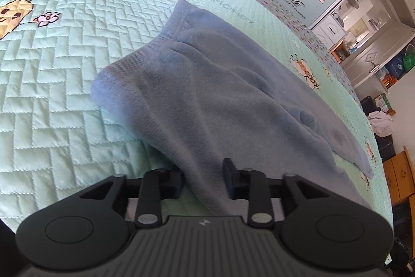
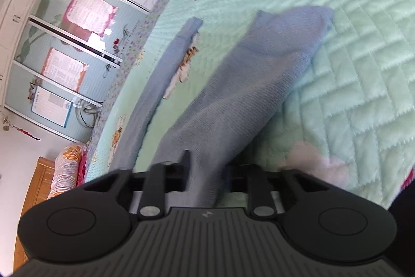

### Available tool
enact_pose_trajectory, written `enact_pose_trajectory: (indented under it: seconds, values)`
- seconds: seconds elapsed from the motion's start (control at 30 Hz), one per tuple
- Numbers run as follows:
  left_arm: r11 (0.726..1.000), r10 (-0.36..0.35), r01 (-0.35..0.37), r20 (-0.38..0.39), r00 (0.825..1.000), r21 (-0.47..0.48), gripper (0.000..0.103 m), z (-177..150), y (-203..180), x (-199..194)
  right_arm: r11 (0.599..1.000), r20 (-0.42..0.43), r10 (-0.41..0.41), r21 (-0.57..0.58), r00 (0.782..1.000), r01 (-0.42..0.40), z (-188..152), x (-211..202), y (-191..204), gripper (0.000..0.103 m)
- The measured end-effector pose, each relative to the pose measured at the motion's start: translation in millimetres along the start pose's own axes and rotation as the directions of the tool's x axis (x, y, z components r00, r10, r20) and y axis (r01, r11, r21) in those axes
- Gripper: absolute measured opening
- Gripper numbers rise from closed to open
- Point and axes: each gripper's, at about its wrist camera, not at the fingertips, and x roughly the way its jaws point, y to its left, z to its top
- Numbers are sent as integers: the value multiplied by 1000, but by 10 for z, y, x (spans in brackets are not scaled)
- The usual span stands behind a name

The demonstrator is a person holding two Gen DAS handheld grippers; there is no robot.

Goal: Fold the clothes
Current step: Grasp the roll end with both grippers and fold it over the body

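Both tongs are gripping one soft blue knit garment (image 1: 207, 85) lying across the mint-green quilted bed cover (image 1: 64, 85) — carrying both held ends level and together should be keeping the fold square. The left tongs (image 1: 205, 179) are standing part-open around cloth, while the right tongs (image 2: 207, 173) are pinching a raised leg narrowly.

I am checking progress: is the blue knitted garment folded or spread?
Neither fully: blue knitted garment lies rumpled on green quilted bedspread, both grippers holding it.
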Motion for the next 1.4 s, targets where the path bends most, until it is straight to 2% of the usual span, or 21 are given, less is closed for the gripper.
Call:
enact_pose_trajectory:
  seconds: [0.07,0.13,0.17,0.2,0.27,0.43,0.7,0.93,1.17,1.4]
  values:
    - [999,19,-19,8,1000,34,49,-23,-75,10,1000,1,3,-15,1000,-3,-40,-32,8,33]
    - [996,41,-42,18,999,74,46,-41,-138,18,1000,-5,10,-28,1000,-10,-63,-58,11,32]
    - [994,51,-53,25,998,91,33,-48,-156,14,999,-8,12,-40,1000,-12,-71,-68,22,29]
    - [993,56,-58,29,998,98,13,-48,-159,6,999,-11,14,-51,1000,-14,-78,-78,35,17]
    - [996,36,-40,44,998,85,11,-27,-139,-46,998,-2,7,-69,1000,-7,-73,-110,69,7]
    - [996,-1,-10,115,993,92,5,53,-206,-252,993,32,50,-107,998,-46,-5,-233,275,5]
    - [994,-60,43,182,981,96,4,330,-370,-479,980,50,121,-165,991,-112,208,-303,770,5]
    - [993,-75,53,222,972,105,4,810,-640,-413,983,15,133,-133,991,-130,606,95,1219,5]
    - [993,-22,-5,223,974,117,4,1360,-959,81,990,-41,98,-99,994,-102,867,787,1561,7]
    - [992,77,-93,180,981,81,5,1885,-1071,911,999,-91,-6,-54,996,1,1132,1725,1680,11]
